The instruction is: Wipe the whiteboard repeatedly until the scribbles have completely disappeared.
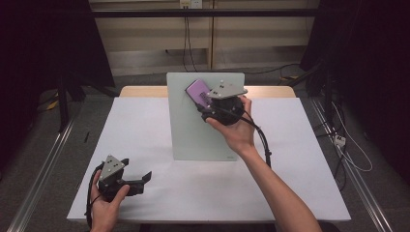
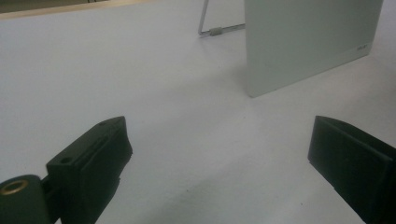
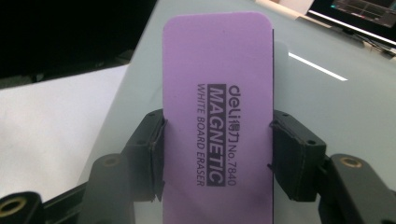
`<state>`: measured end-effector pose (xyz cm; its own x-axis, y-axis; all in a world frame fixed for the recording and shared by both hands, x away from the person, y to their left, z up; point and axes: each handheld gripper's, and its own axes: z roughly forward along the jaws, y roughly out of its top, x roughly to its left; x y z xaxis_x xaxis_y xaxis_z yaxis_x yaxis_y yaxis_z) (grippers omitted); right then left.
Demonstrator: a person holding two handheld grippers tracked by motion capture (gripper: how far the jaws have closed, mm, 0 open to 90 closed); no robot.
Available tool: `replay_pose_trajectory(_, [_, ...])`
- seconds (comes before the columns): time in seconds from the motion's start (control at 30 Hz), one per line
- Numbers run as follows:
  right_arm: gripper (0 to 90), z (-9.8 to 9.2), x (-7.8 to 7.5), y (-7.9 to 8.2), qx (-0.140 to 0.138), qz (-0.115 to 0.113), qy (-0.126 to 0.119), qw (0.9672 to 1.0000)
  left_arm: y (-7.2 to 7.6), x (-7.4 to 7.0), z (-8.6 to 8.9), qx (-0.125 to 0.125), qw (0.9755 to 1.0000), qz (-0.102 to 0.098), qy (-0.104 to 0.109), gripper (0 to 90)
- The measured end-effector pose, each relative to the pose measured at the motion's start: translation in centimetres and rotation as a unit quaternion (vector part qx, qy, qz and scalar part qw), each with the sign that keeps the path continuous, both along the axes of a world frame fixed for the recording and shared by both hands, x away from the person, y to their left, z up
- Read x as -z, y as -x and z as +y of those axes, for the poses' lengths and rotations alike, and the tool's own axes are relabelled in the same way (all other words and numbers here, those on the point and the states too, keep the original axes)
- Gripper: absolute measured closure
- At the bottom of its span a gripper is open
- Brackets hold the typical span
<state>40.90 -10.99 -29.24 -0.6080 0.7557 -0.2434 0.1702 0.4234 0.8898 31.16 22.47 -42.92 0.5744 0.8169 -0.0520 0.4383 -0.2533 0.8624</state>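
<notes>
- White table (image 1: 145,125) fills the middle of a dark room, with a small whiteboard (image 1: 193,135) standing propped on it.
- Right gripper (image 1: 205,104) is raised against the whiteboard's upper part, its jaws clamped on the long sides of a purple magnetic whiteboard eraser (image 3: 217,116).
- Eraser sticks out past the jaw tips, flat face toward the board's surface, near its top edge.
- Left gripper (image 1: 140,179) rests on the table, well apart from the whiteboard toward the person, jaws spread wide with nothing between them.
</notes>
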Motion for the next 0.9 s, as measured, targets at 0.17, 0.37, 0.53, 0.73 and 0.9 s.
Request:
replay_pose_trajectory(0.17, [41.7,2.2,2.0,0.4,-0.021,0.005,0.017,0.9996,0.0,0.1,0.0,-0.001,1.0,0.0,-0.001,5.4])
replay_pose_trajectory(0.37, [41.7,4.2,4.1,0.9,-0.045,0.017,0.038,0.9981,0.0,0.0,0.1,-0.002,1.0,-0.002,0.0,5.5])
replay_pose_trajectory(0.53, [41.6,4.4,4.1,0.7,-0.056,0.019,0.032,0.9977,0.0,0.0,0.2,-0.003,1.0,-0.003,0.001,5.4])
replay_pose_trajectory(0.73, [41.6,3.7,2.0,0.1,-0.042,-0.004,0.021,0.9989,0.0,-0.1,0.3,-0.002,1.0,-0.003,0.001,5.4])
replay_pose_trajectory(0.9, [41.6,2.4,-0.6,-0.6,-0.018,-0.027,-0.002,0.9995,0.1,-0.1,0.3,-0.003,1.0,-0.001,0.003,5.5])
